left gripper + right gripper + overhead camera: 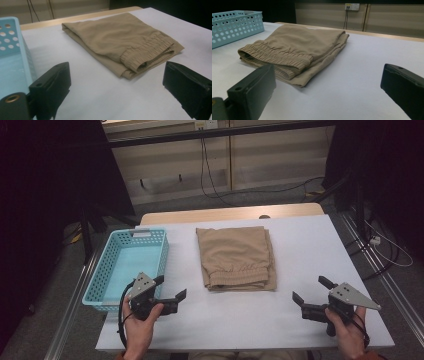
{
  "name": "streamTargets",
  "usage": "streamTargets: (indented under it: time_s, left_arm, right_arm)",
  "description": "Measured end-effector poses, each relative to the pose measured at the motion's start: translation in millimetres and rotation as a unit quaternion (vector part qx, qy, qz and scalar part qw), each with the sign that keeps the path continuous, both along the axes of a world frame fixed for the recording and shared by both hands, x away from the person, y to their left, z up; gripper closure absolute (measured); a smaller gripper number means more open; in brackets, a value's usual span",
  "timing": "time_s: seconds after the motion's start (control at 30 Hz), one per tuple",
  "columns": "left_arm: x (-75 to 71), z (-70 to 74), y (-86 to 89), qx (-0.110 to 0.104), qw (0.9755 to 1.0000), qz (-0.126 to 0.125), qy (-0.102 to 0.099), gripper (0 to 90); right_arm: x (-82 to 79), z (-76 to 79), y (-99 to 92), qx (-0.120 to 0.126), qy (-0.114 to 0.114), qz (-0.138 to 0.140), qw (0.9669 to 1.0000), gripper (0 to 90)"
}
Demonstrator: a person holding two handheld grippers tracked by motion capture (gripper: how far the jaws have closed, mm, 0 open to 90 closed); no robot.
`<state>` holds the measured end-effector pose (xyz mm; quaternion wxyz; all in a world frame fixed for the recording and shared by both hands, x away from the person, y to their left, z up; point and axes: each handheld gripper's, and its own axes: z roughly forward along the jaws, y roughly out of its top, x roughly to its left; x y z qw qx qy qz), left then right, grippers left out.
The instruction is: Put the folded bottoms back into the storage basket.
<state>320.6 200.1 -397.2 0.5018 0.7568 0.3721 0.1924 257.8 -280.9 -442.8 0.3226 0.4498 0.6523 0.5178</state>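
Note:
Folded tan shorts point(236, 257) with an elastic waistband lie on the white table point(300, 250), waistband toward the near edge. The same shorts point(120, 42) lie ahead of my left gripper point(116, 82) and ahead-left of my right gripper point(324, 87). In the high view my left gripper point(171, 287) rests near the front left, beside the basket, open and holding nothing. My right gripper point(312, 290) sits at the front right, open too, well clear of the shorts.
A light blue perforated basket point(106, 270) stands at the table's left side, with nothing visible inside; its wall point(12, 57) is close to my left gripper, and it shows far left point(234, 25) in the right gripper view. Cables run across the floor point(250, 195) behind the table.

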Motion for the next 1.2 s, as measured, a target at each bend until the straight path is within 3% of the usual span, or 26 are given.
streamTargets:
  time_s: [0.03, 0.1, 0.17, 0.23, 0.3, 0.37, 0.5, 0.8, 0.9, 1.0, 1.17, 1.2]
  left_arm:
    - [2.5, 0.9, -3.8, -0.011, 0.9998, 0.004, 0.013, 9.2]
    - [3.5, 1.6, -5.9, -0.012, 0.9998, -0.002, 0.013, 10.0]
    - [5.5, 3.0, -12.9, 0.004, 1.0, 0.0, -0.002, 9.8]
    - [9.3, 3.2, -17.4, -0.003, 1.0, -0.007, -0.001, 9.5]
    - [14.1, 3.0, -23.7, -0.009, 0.9999, -0.001, 0.011, 5.8]
    - [18.1, 3.2, -30.3, 0.001, 0.9999, -0.002, 0.011, 5.2]
    - [26.4, 4.1, -38.5, -0.005, 0.9996, -0.014, 0.023, 5.4]
    - [45.3, 8.1, -57.6, 0.043, 0.9977, -0.049, 0.017, 8.1]
    - [52.6, 5.7, -59.3, 0.028, 0.9983, -0.044, 0.024, 7.6]
    - [58.0, 3.7, -61.6, 0.027, 0.9982, -0.048, 0.023, 6.2]
    - [68.8, 6.3, -61.3, 0.013, 0.999, -0.033, 0.028, 6.8]
    - [73.1, 8.5, -60.7, 0.009, 0.9984, -0.03, 0.048, 8.0]
  right_arm:
    - [-0.2, 0.1, -0.1, 0.001, 0.001, 0.0, 1.0, 0.0]
    - [-0.3, 0.1, -0.1, 0.0, 0.0, 0.001, 1.0, 0.0]
    - [-0.7, 0.1, 0.1, -0.001, -0.001, 0.004, 1.0, 0.0]
    - [-0.9, 0.1, 0.1, -0.001, -0.001, 0.004, 1.0, 0.0]
    - [-0.8, 0.2, 0.0, 0.001, 0.0, 0.004, 1.0, 0.0]
    - [-0.7, 0.2, 0.1, 0.0, -0.001, 0.004, 1.0, 0.0]
    - [-0.9, 0.2, 0.6, 0.0, -0.001, 0.005, 1.0, 0.0]
    - [-0.2, 0.0, 1.0, 0.002, 0.003, 0.008, 1.0, 0.3]
    - [-0.4, 0.1, 0.4, 0.001, 0.001, 0.008, 1.0, 0.4]
    - [-0.3, -0.1, 0.4, 0.0, 0.002, 0.01, 1.0, 0.3]
    - [0.0, -0.1, 1.3, 0.002, 0.003, 0.01, 0.9999, 0.4]
    - [0.1, -0.2, 1.1, 0.0, 0.003, 0.011, 0.9999, 0.4]
